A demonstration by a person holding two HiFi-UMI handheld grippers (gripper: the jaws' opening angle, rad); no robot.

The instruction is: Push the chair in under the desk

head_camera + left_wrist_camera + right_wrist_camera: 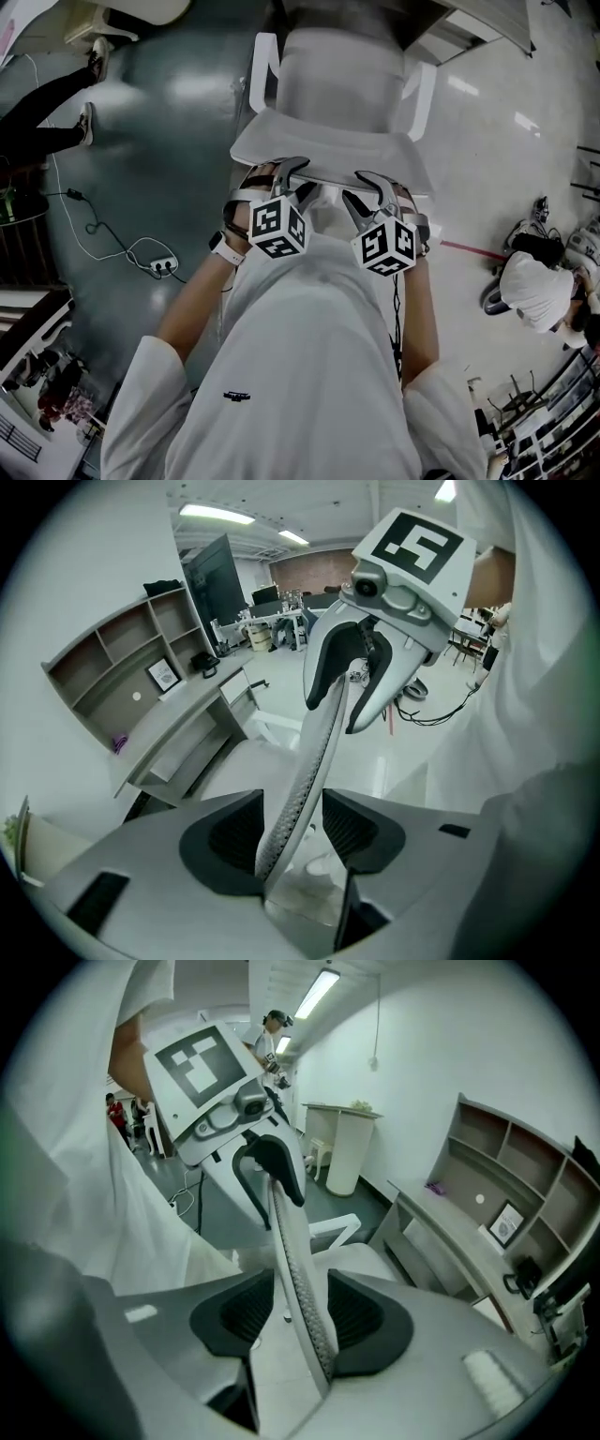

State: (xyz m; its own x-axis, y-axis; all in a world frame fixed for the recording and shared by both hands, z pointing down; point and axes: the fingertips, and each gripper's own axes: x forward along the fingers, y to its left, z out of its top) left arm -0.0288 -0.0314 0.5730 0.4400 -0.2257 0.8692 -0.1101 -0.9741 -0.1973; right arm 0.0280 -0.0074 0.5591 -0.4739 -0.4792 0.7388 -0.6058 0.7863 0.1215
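Left gripper [292, 834] and right gripper [302, 1316] straddle the chair backrest [330, 148], jaws spread. It probably rolls easily; push at the stiff top rim.

Showing rough woven mesh on the chair backrest [302, 761], ribbed matt dark gripper pads [234, 832], and a smooth glossy floor [169, 112] reflecting lights.

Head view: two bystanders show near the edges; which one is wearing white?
The person at the right edge, bent low in a white top. The person at upper left shows only legs in dark trousers.
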